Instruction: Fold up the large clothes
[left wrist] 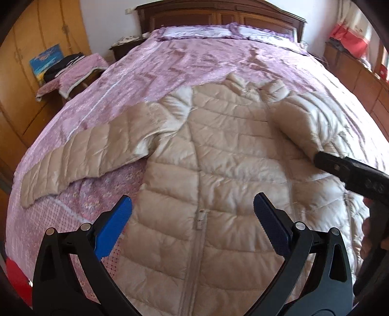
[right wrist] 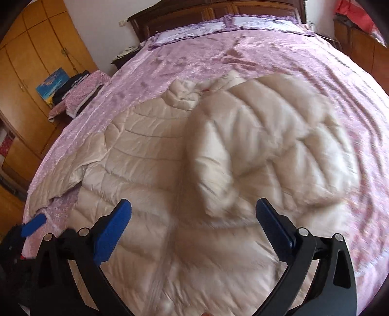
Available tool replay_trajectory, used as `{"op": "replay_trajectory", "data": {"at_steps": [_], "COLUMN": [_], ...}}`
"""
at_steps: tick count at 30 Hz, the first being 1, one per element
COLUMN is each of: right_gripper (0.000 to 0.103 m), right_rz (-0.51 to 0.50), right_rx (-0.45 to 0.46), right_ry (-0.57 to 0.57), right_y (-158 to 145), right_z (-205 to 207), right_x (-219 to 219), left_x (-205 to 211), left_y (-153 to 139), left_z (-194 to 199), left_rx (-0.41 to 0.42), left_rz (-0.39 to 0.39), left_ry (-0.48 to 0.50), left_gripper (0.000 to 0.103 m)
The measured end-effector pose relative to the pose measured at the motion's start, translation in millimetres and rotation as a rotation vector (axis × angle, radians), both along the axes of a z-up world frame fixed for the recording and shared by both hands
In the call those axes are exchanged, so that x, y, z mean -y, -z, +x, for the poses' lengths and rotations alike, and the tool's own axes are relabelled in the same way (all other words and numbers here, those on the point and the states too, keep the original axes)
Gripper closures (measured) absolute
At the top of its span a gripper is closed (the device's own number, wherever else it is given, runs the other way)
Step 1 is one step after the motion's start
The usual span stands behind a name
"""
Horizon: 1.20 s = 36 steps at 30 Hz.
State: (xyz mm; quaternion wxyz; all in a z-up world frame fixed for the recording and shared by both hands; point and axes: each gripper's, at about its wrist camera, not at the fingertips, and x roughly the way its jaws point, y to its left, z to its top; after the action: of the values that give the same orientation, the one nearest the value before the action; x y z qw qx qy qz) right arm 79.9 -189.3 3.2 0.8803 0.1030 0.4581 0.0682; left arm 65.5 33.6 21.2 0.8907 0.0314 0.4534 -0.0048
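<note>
A beige quilted puffer jacket (left wrist: 218, 150) lies zipper-up on the pink bedspread (left wrist: 158, 65). Its left sleeve (left wrist: 73, 158) stretches out flat to the left. Its right sleeve (right wrist: 218, 150) is folded over the chest. My left gripper (left wrist: 192, 209) is open and empty, above the zipper at the jacket's lower front. My right gripper (right wrist: 193, 214) is open and empty, just in front of the cuff of the folded sleeve; in the left wrist view it reaches in from the right edge (left wrist: 350, 170). The right wrist view is blurred.
The bed has pillows (left wrist: 206, 31) and a dark wooden headboard (left wrist: 218, 14) at the far end. A wooden wardrobe (left wrist: 29, 73) and a cloth-covered stool (left wrist: 73, 70) stand on the left. A wooden dresser (left wrist: 359, 70) is on the right.
</note>
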Motion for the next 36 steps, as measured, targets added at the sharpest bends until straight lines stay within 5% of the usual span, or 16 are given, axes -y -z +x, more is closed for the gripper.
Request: {"op": "replay_trajectory", "data": {"at_steps": [7, 17, 25, 28, 31, 33, 36], "right_gripper": [0.005, 0.005, 0.005, 0.005, 0.005, 0.006, 0.006], "right_rz": [-0.108, -0.175, -0.158, -0.131, -0.11, -0.097, -0.09], "right_rx": [-0.024, -0.021, -0.094, -0.111, -0.121, -0.122, -0.111], "right_ry": [0.109, 0.235, 0.328, 0.349, 0.355, 0.357, 0.358], "right_y": [-12, -11, 22, 32, 39, 41, 41], "right_z": [-32, -58, -51, -50, -49, -50, -52], "right_x": [51, 106, 135, 143, 147, 148, 148], "left_x": [46, 136, 210, 234, 251, 252, 234], "left_y": [-19, -24, 6, 16, 23, 27, 16], "left_z": [12, 43, 78, 84, 87, 93, 98], "left_rx": [-0.041, 0.019, 0.024, 0.068, 0.106, 0.073, 0.057], "left_rz": [-0.044, -0.023, 0.003, 0.079, 0.147, 0.133, 0.028], "left_ry": [0.197, 0.314, 0.374, 0.411, 0.448, 0.464, 0.446], "left_gripper": [0.004, 0.004, 0.004, 0.004, 0.03, 0.078, 0.097]}}
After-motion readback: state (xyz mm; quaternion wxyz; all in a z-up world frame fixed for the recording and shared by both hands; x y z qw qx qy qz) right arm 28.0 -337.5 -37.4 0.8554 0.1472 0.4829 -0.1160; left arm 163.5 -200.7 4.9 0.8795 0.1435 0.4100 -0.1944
